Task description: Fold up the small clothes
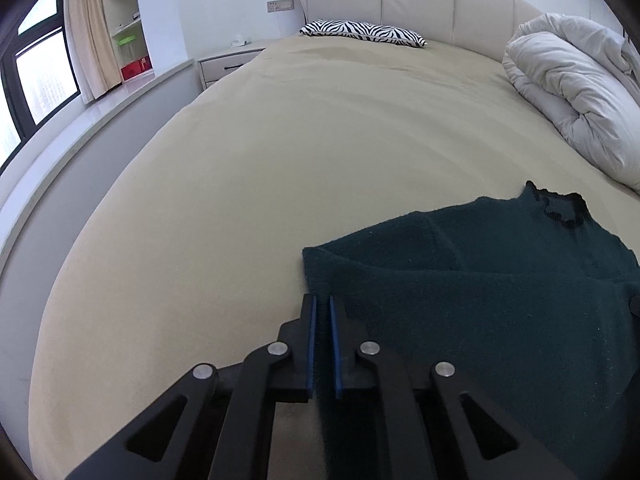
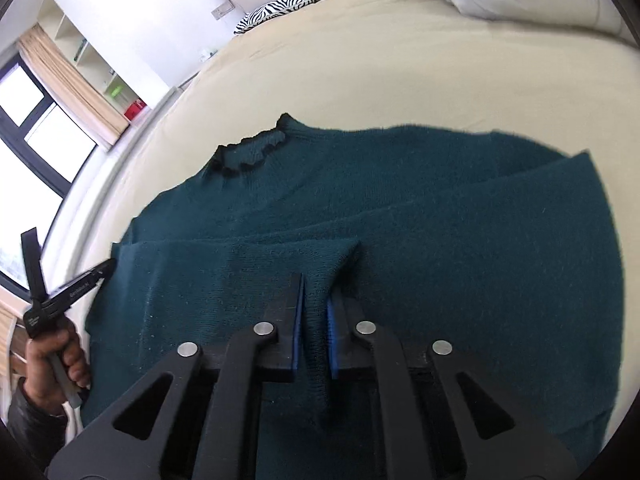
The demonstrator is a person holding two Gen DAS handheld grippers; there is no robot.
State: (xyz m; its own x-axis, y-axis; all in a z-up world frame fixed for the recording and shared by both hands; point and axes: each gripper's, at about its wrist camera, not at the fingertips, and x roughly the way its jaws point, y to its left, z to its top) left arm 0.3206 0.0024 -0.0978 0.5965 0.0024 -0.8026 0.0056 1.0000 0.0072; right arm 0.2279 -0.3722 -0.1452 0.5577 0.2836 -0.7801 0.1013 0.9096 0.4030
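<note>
Both grippers are closed on the dark green knitted sweater (image 2: pixel 400 208). At the lower centre of the right wrist view, the right gripper (image 2: pixel 316 304) pinches a raised ridge of knit between its blue-padded fingers (image 2: pixel 298 320), the jaws nearly together. In the left wrist view, the left gripper (image 1: pixel 322 304) sits at the lower centre with its jaws almost shut on the sweater's left edge, dark fabric showing in the narrow gap between them.

That sweater lies spread on the beige bed sheet (image 1: pixel 280 160), filling the lower right of the left view and the middle of the right view, its frilled black-trimmed collar (image 2: pixel 250 152) towards the upper left there and one layer folded across its body.

At the lower left of the right view, a person's hand (image 2: pixel 56 356) holds the left gripper's handle. A zebra-striped pillow (image 1: pixel 362 33) lies near the cream padded headboard (image 1: pixel 416 0), and a rolled white duvet (image 1: pixel 572 92) rests at the upper right.
</note>
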